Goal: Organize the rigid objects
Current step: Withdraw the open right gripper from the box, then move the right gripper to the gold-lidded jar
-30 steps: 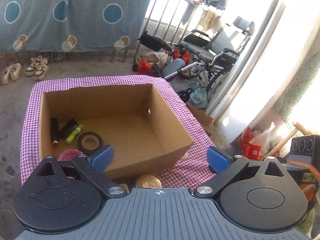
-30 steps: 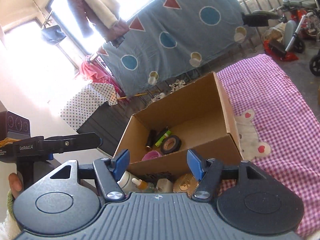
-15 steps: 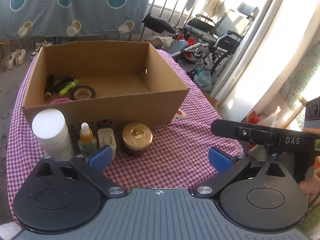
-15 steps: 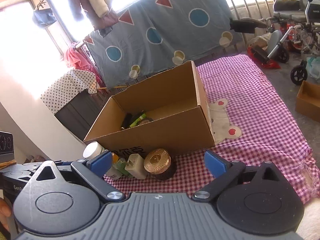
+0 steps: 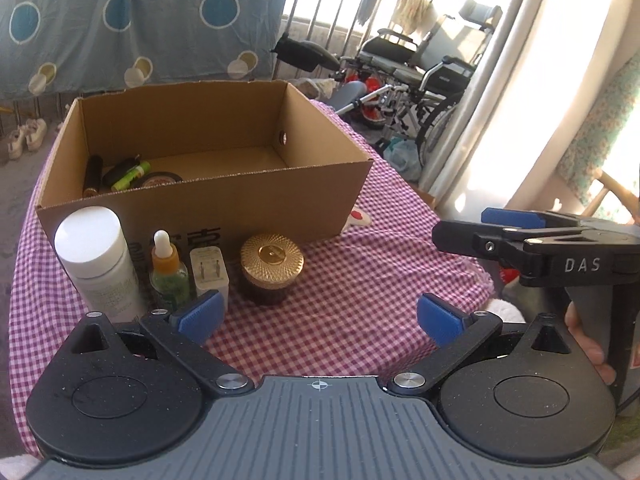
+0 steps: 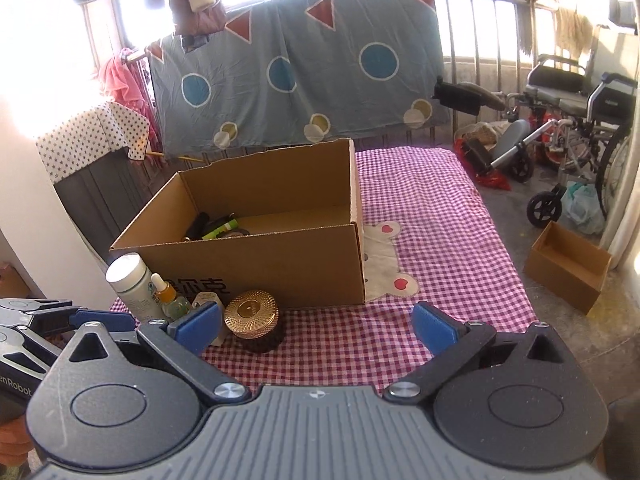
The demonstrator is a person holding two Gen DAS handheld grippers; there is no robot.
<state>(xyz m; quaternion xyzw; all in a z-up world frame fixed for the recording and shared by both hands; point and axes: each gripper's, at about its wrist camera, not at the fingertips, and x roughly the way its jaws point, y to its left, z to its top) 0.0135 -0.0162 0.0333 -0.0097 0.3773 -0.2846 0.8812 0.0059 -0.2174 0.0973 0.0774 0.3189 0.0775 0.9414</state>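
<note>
An open cardboard box (image 5: 320, 196) (image 6: 288, 256) stands on the checked cloth and holds a black tube, a green tube and a tape roll. In front of it stand a white bottle (image 5: 96, 256) (image 6: 132, 284), a dropper bottle (image 5: 168, 272) (image 6: 168, 296), a white plug adapter (image 5: 208, 270) and a gold-lidded jar (image 5: 272, 268) (image 6: 252, 320). My left gripper (image 5: 318, 316) is open and empty, just short of the row. My right gripper (image 6: 316, 324) is open and empty, to the right of the jar; it also shows in the left wrist view (image 5: 532, 236).
The pink checked cloth (image 6: 440, 248) covers the table, with an edge at the right. A small cardboard box (image 6: 568, 264) sits on the floor beyond it. A wheelchair (image 6: 580, 120) and railing stand behind. A blue dotted sheet (image 6: 300, 72) hangs at the back.
Both grippers have pulled back and down from over the box to the table's front. The right gripper's jaws have opened wider. The row of items has come into view.
</note>
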